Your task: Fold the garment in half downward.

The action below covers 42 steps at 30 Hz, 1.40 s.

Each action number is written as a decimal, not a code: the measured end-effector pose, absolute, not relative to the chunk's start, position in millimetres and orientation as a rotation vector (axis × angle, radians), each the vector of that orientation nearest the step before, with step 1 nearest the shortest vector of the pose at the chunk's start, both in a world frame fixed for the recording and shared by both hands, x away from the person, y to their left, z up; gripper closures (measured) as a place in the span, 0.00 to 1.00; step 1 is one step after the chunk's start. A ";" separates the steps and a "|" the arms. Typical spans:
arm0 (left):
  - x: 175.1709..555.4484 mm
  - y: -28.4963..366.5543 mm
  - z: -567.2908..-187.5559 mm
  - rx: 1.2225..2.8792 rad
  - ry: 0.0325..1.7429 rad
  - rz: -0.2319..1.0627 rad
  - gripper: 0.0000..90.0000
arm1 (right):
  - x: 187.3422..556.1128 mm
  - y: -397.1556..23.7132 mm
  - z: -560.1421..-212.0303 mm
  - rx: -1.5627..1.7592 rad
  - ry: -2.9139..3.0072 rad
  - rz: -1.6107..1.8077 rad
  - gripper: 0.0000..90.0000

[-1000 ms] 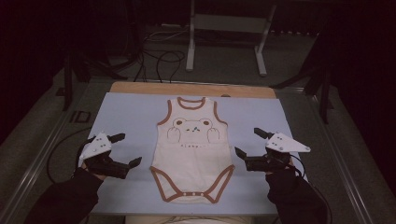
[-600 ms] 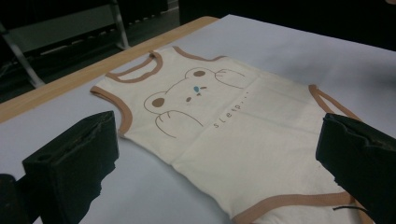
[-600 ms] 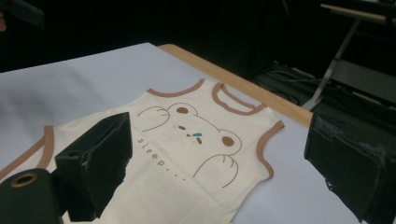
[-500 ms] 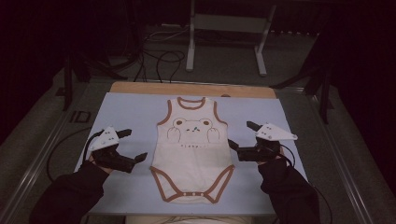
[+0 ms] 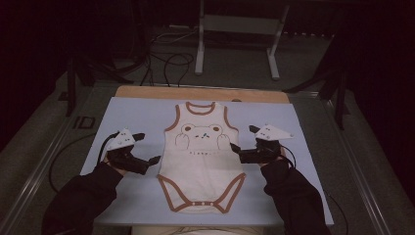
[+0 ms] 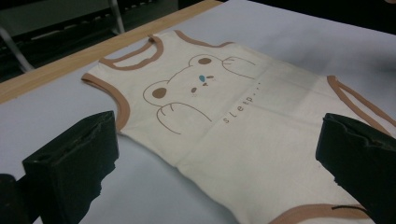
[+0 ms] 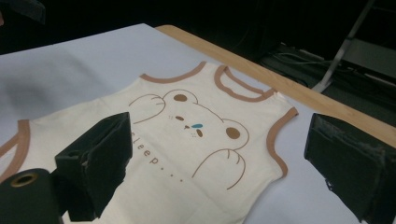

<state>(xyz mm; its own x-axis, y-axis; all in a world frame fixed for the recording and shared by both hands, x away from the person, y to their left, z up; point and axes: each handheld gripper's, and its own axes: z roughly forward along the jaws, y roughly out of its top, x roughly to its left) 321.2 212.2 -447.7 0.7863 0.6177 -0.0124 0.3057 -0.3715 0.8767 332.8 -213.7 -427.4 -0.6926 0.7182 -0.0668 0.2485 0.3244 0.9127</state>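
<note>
A cream baby bodysuit (image 5: 203, 161) with brown trim and a bear print lies flat, neck away from me, on a pale blue mat (image 5: 132, 112). My left gripper (image 5: 149, 148) is open at the garment's left edge, level with its waist. In the left gripper view its jaws stand wide apart, with the bodysuit (image 6: 224, 107) spread between and beyond them. My right gripper (image 5: 242, 138) is open at the right edge, near the armhole. The right gripper view has the bear print (image 7: 187, 126) between its parted jaws. Neither gripper holds cloth.
A wooden table edge (image 5: 200, 93) runs behind the mat. Beyond it are a metal stand (image 5: 200, 49) and loose cables (image 5: 161, 58) on the floor. Bare mat lies to either side of the garment and in front of it.
Both grippers have moved inward from the mat's sides to the bodysuit's edges and slightly forward. Both stay open. The bodysuit has not shifted.
</note>
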 end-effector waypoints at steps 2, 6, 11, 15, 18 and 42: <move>324.7 209.2 -449.7 1.990 0.689 0.392 0.01 | 336.0 -213.4 -430.9 0.857 2.138 1.331 0.08; 331.6 203.3 -453.7 1.997 0.698 0.366 0.01 | 341.4 -213.7 -438.2 0.885 2.148 1.329 0.09; 340.7 195.7 -459.0 2.010 0.713 0.335 0.01 | 350.7 -215.0 -449.6 0.946 2.171 1.304 0.09; 347.1 188.7 -464.2 2.038 0.746 0.359 0.01 | 355.3 -213.9 -456.9 0.980 2.204 1.277 0.09; 352.0 186.8 -468.5 2.033 0.763 0.337 0.01 | 359.5 -212.7 -466.4 1.004 2.210 1.289 0.09; 380.9 176.4 -503.4 2.121 0.890 0.274 0.12 | 377.3 -211.2 -505.3 1.144 2.291 1.159 0.18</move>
<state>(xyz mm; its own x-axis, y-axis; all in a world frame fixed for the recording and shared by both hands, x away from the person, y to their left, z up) 380.9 176.4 -503.4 0.7286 0.6775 -0.1006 0.5036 -0.4303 0.7491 377.3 -211.2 -505.3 -0.6238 0.7791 0.0622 0.5115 0.3469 0.7861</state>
